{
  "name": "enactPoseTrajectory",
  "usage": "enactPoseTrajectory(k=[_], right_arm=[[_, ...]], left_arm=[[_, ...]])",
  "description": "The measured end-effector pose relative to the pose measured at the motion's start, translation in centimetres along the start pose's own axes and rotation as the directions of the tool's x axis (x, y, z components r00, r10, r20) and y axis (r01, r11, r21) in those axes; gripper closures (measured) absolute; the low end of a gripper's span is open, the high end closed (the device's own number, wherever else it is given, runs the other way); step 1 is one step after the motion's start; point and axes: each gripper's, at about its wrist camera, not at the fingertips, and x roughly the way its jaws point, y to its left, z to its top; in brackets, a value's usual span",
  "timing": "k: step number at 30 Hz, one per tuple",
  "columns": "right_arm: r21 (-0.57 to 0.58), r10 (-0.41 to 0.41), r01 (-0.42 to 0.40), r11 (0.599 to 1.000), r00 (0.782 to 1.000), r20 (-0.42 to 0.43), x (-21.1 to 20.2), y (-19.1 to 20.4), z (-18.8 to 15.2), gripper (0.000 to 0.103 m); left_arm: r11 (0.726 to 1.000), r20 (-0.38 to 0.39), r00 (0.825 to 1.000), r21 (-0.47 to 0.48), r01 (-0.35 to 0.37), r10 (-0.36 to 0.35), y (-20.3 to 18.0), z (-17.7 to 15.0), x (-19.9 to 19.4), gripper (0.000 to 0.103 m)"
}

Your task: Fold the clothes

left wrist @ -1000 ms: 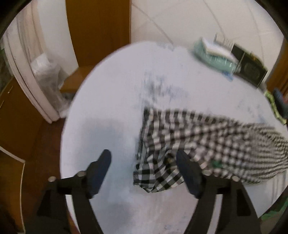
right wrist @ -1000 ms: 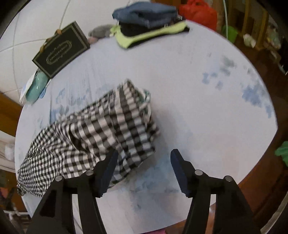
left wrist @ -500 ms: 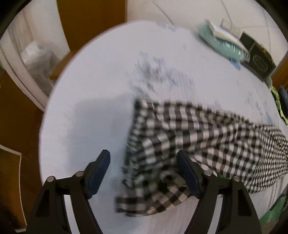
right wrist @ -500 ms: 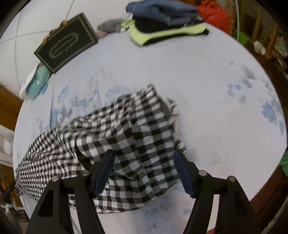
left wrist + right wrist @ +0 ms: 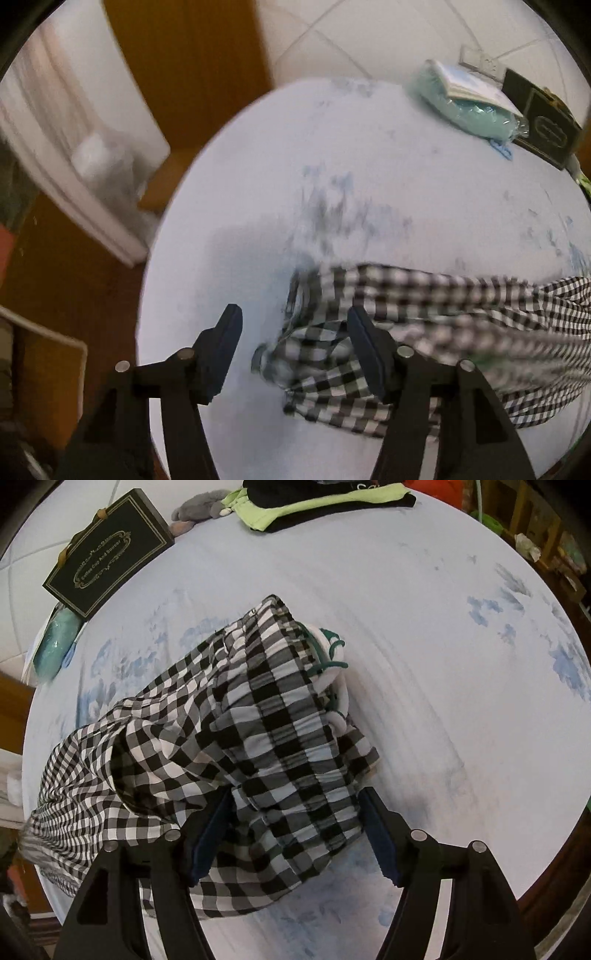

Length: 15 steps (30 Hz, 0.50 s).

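Across a round, pale blue bench point(image 5: 424, 590), spread in a rumpled band: black-and-white checked garment point(image 5: 258, 720), white-and-green waistband end bunched toward the middle. At the far rim, stack of folded clothes point(image 5: 332, 498), black gift box point(image 5: 107, 550), teal packet point(image 5: 469, 107). Nearest, right hand-held gripper point(image 5: 295, 834), fingers wide apart, straddling checked cloth without pinching. Left hand-held gripper point(image 5: 295, 347) likewise spread open over the garment's other end.

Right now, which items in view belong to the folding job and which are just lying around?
In the job: checked garment, left gripper, right gripper, both open over it.

Lying about: black gift box, teal packet, stacked clothes, grey soft toy, round table.
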Motion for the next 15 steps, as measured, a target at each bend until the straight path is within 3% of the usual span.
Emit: enactPoseTrajectory(k=[11, 13, 14, 15], right_arm=[[-0.001, -0.003, 0.003, 1.000, 1.000, -0.014, 0.3, -0.2, 0.0, 0.026], [-0.005, -0.005, 0.005, 1.000, 1.000, -0.014, 0.3, -0.1, 0.1, 0.026], [-0.007, -0.005, 0.005, 1.000, 1.000, -0.013, 0.3, -0.1, 0.1, 0.025], [-0.011, -0.006, 0.006, 1.000, 1.000, -0.013, 0.4, -0.1, 0.2, 0.025]], left_arm=[[0.994, -0.106, 0.990, -0.074, 0.086, -0.093, 0.9, -2.3, 3.2, 0.042], [0.995, -0.120, 0.989, -0.060, 0.083, -0.090, 0.2, -2.3, 4.0, 0.088], [0.995, -0.114, 0.990, -0.054, 0.080, -0.086, -0.1, -2.0, 3.9, 0.099], [0.996, -0.094, 0.992, -0.048, 0.077, -0.081, -0.6, -1.5, 3.3, 0.099]])
